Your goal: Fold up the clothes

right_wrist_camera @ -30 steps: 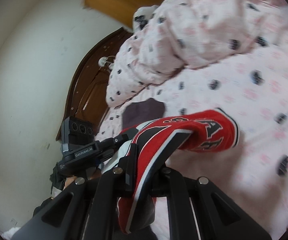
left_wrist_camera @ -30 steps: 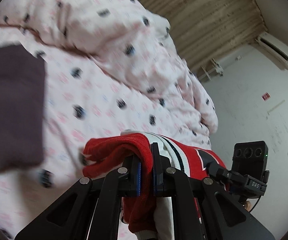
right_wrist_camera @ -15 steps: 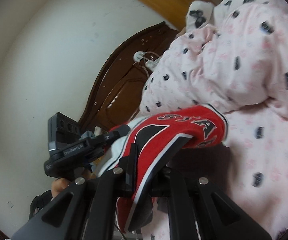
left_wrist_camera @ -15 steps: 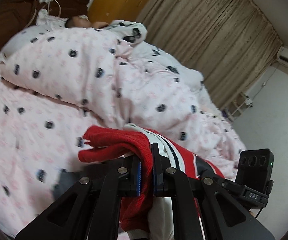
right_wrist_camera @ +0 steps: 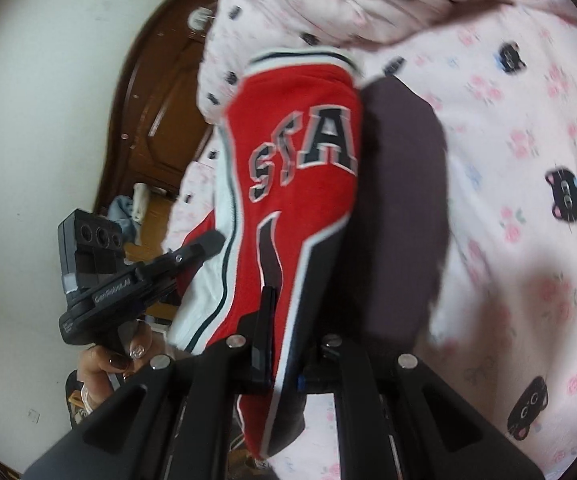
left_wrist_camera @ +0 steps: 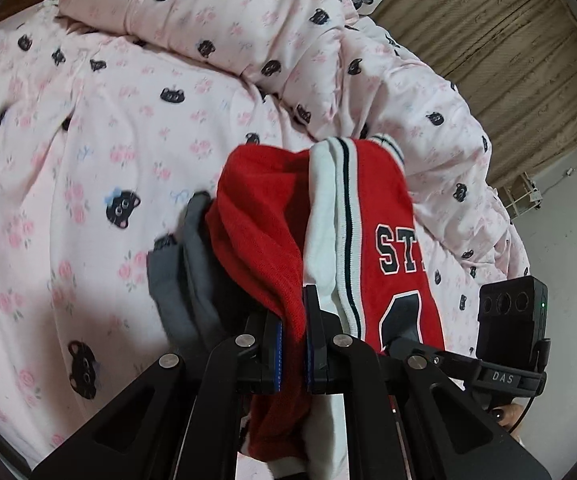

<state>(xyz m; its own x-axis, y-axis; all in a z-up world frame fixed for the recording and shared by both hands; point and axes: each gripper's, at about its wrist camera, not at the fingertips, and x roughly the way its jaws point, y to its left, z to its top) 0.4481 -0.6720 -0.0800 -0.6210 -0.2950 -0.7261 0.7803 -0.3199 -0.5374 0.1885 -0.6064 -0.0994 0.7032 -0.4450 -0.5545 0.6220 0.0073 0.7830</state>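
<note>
A red sports jersey (left_wrist_camera: 372, 208) with white and black side stripes and black letters hangs stretched between both grippers, low over the bed. My left gripper (left_wrist_camera: 292, 320) is shut on a red fold of it. My right gripper (right_wrist_camera: 284, 336) is shut on its other edge, where the red jersey (right_wrist_camera: 296, 128) shows its lettering. Under the jersey lies a dark grey-brown folded garment (left_wrist_camera: 180, 272) on the sheet, seen again as a dark folded garment (right_wrist_camera: 404, 200) in the right wrist view.
The bed sheet (left_wrist_camera: 68, 160) is pink with black cat faces. A bunched duvet (left_wrist_camera: 248, 20) of the same print fills the far side. A brown wooden headboard (right_wrist_camera: 156, 120) stands left, beige curtains (left_wrist_camera: 508, 32) far right. A hand (right_wrist_camera: 104, 364) holds the left gripper's handle.
Both grippers have come down towards the bed with the jersey still clamped. The views have tipped from the wall and headboard to the sheet, and the jersey now hangs over the dark garment.
</note>
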